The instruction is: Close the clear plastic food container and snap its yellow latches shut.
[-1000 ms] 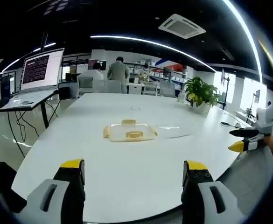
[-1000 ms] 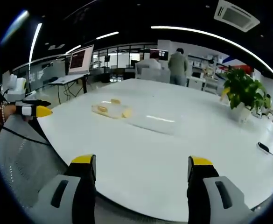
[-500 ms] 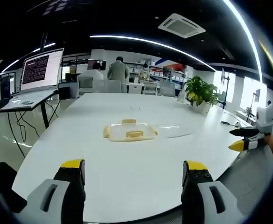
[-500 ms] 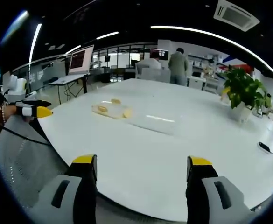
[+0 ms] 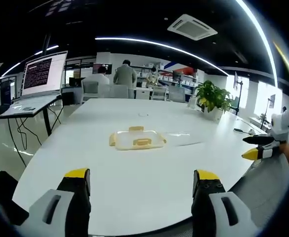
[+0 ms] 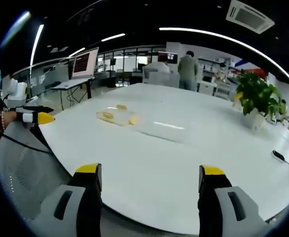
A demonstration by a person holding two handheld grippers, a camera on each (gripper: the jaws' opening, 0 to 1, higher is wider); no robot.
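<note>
A clear plastic food container (image 5: 136, 140) with yellow latches lies on the white table (image 5: 134, 182), well ahead of my left gripper (image 5: 142, 185), which is open and holds nothing. A clear lid (image 5: 181, 138) rests flat on the table just right of the container. In the right gripper view the container (image 6: 117, 116) sits far ahead to the left, with the lid (image 6: 165, 129) to its right. My right gripper (image 6: 150, 183) is open and empty near the table's edge. The right gripper (image 5: 263, 148) shows at the left view's right edge; the left gripper (image 6: 31, 116) at the right view's left edge.
A potted plant (image 5: 213, 101) stands at the far right of the table. A laptop on a stand (image 5: 38, 81) is off to the left. People and chairs (image 5: 119, 81) are behind the far end. A dark cable (image 6: 282, 159) lies on the right.
</note>
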